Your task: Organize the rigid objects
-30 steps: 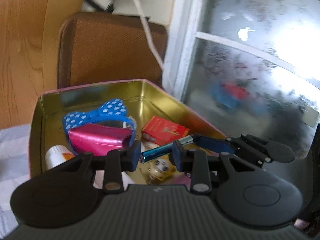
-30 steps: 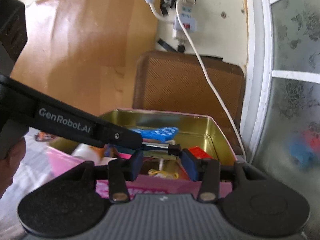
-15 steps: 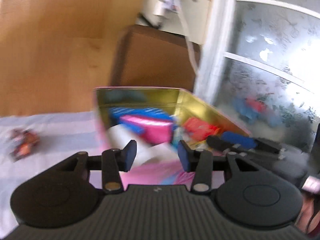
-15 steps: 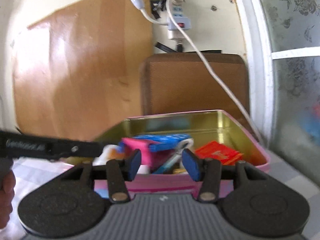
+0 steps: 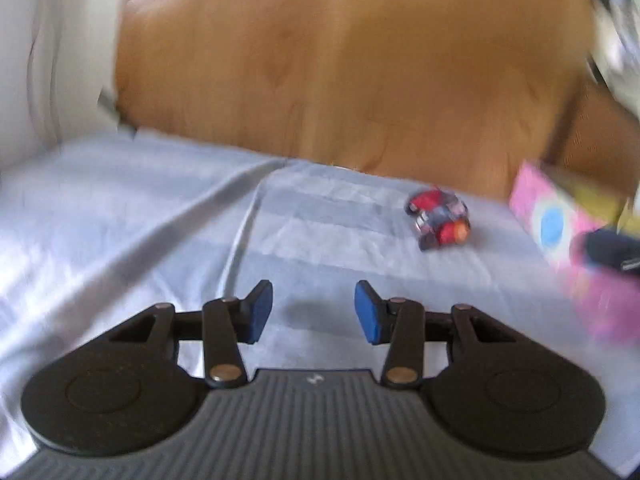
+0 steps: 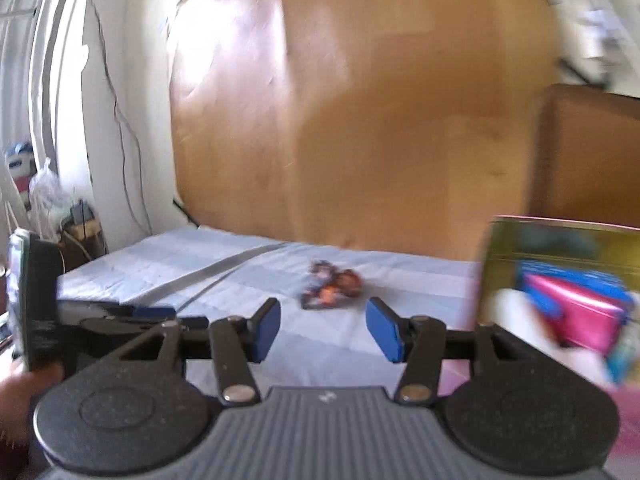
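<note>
A small red toy car (image 5: 439,220) lies on the light blue striped cloth (image 5: 160,208), ahead and right of my open, empty left gripper (image 5: 314,312). In the right wrist view the same toy (image 6: 332,286) lies just beyond my open, empty right gripper (image 6: 322,328). The pink tin box (image 5: 560,220) stands at the right edge; in the right wrist view its gold inside (image 6: 560,240) holds a magenta case (image 6: 580,316) and a blue spotted item. The left gripper's body (image 6: 100,320) shows at the left of the right wrist view. Both views are blurred.
A wooden headboard (image 5: 340,72) rises behind the cloth. A brown padded board (image 6: 588,152) stands behind the tin. A white wall with a hanging cable (image 6: 120,120) and clutter are at far left.
Both grippers have swung left, away from the tin, and now face the toy car. The battery my left gripper held a second ago is gone from its jaws.
</note>
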Action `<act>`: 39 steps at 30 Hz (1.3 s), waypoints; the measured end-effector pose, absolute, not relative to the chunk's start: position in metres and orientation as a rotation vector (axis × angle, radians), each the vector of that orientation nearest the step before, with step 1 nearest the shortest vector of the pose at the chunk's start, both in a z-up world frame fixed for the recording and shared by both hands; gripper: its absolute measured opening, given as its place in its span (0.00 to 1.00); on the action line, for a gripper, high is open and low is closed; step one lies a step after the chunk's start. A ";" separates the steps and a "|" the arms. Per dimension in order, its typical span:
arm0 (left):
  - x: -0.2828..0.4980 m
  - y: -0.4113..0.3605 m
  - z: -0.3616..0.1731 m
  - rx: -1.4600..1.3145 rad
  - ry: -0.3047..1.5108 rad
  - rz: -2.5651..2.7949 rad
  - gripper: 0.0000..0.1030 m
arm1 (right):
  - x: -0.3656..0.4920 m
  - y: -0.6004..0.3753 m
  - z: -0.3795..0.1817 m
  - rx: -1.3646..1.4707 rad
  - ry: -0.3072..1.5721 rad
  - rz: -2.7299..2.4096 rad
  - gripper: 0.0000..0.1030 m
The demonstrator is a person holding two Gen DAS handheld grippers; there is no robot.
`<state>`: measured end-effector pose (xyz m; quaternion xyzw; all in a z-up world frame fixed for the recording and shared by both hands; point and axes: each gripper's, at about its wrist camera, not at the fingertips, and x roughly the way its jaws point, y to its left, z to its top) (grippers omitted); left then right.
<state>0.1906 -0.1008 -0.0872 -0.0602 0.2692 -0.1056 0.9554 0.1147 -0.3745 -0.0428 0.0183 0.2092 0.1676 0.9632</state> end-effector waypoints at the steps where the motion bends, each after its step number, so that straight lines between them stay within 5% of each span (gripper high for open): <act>1: 0.195 -0.098 -0.088 -0.149 0.572 -0.197 0.45 | 0.129 -0.362 -0.044 0.031 0.436 0.338 0.48; 9: 0.197 -0.110 -0.090 -0.099 0.574 -0.212 0.45 | 0.249 -0.305 -0.081 -0.079 0.595 0.173 0.52; 16: 0.195 -0.107 -0.092 -0.100 0.573 -0.213 0.45 | 0.256 -0.318 -0.096 0.003 0.643 0.183 0.46; 39: 0.191 -0.119 -0.093 0.000 0.586 -0.222 0.54 | 0.036 -0.347 -0.096 -0.141 0.611 0.453 0.38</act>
